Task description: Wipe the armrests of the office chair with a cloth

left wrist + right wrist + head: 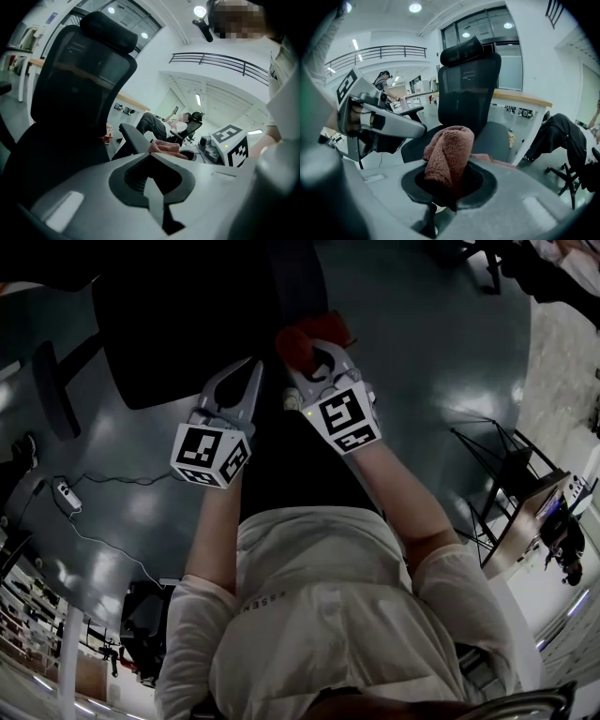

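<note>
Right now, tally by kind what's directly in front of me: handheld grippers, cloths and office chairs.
Handheld two-jaw grippers with marker cubes: 2, the left gripper and the right gripper
Cloths: 1, the reddish-brown terry cloth clamped in the right gripper
Office chairs: 1, the black mesh-backed office chair straight ahead
Total: 4

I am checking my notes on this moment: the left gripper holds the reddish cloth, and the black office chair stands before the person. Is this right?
Not quite: the reddish cloth is held by the right gripper, not the left, as the right gripper view shows. The left gripper is shut on nothing. The black office chair does stand before the person.
</note>
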`<state>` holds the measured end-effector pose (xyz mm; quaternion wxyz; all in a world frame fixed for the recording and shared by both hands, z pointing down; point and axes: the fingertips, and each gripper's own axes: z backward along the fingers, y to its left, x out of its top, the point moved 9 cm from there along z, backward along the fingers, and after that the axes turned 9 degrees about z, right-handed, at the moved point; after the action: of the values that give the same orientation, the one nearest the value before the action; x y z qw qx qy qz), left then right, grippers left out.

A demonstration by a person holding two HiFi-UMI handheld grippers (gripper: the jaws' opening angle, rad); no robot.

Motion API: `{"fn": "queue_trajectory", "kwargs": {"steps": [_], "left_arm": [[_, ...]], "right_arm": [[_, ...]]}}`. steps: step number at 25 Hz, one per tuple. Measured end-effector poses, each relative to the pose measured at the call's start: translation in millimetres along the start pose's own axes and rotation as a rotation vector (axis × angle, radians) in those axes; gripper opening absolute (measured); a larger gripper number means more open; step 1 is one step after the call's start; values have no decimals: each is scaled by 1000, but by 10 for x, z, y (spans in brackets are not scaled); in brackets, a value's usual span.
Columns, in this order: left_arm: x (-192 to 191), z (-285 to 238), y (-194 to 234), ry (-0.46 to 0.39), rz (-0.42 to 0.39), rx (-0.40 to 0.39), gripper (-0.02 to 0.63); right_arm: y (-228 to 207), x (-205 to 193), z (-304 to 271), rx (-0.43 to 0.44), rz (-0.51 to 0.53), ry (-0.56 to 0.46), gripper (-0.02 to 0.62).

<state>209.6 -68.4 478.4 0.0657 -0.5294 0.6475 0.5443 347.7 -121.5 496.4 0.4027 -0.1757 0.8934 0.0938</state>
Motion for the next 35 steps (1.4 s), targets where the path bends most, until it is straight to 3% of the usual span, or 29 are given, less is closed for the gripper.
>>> {"fn": "queue_trajectory", "kwargs": {"steps": [5, 9, 13, 20, 26, 35], "left_arm": [[-25, -9, -169, -7, 0, -17, 17], [35, -39, -225, 2, -9, -31, 17], [202, -178, -152, 13, -18, -29, 17], [687, -442, 186, -11, -68, 4, 17], [915, -682, 388, 7, -65, -9, 17], [831, -665, 650, 63, -29, 4, 17]], "right_arm": [[151, -112, 217, 79, -15, 31, 51], [53, -86, 477, 5, 55, 28, 51], [-419, -52, 544, -82, 99, 20, 51], [-1434, 230, 21, -148, 38, -17, 51], [-1861, 374, -547, -121, 39, -60, 51], [-1919, 310, -820, -35, -115, -139, 51]]}}
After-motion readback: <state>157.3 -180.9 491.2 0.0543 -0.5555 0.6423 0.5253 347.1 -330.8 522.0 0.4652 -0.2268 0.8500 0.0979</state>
